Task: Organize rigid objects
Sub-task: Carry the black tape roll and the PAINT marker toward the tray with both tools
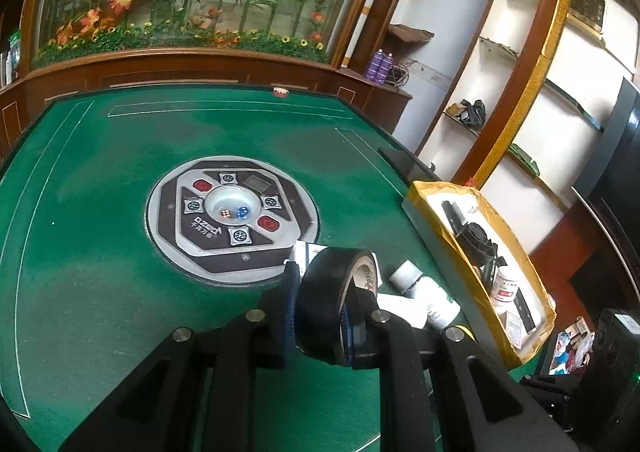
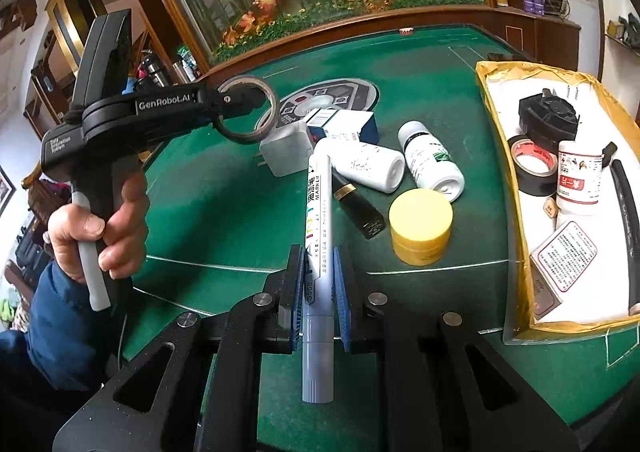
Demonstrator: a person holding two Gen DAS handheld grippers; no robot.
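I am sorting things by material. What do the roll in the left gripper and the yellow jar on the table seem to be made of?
The tape roll looks like black vinyl tape, smooth with a slight sheen, wound on a thin, printed, probably cardboard core. The yellow jar looks like plastic: even matte colour on the lid and a glossier, slightly translucent base. The left gripper is clamped on the roll.

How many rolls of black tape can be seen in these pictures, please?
2. One roll of black tape is gripped by the left gripper, raised above the green table. The second roll lies in the yellow-edged box. Others may be hidden there.
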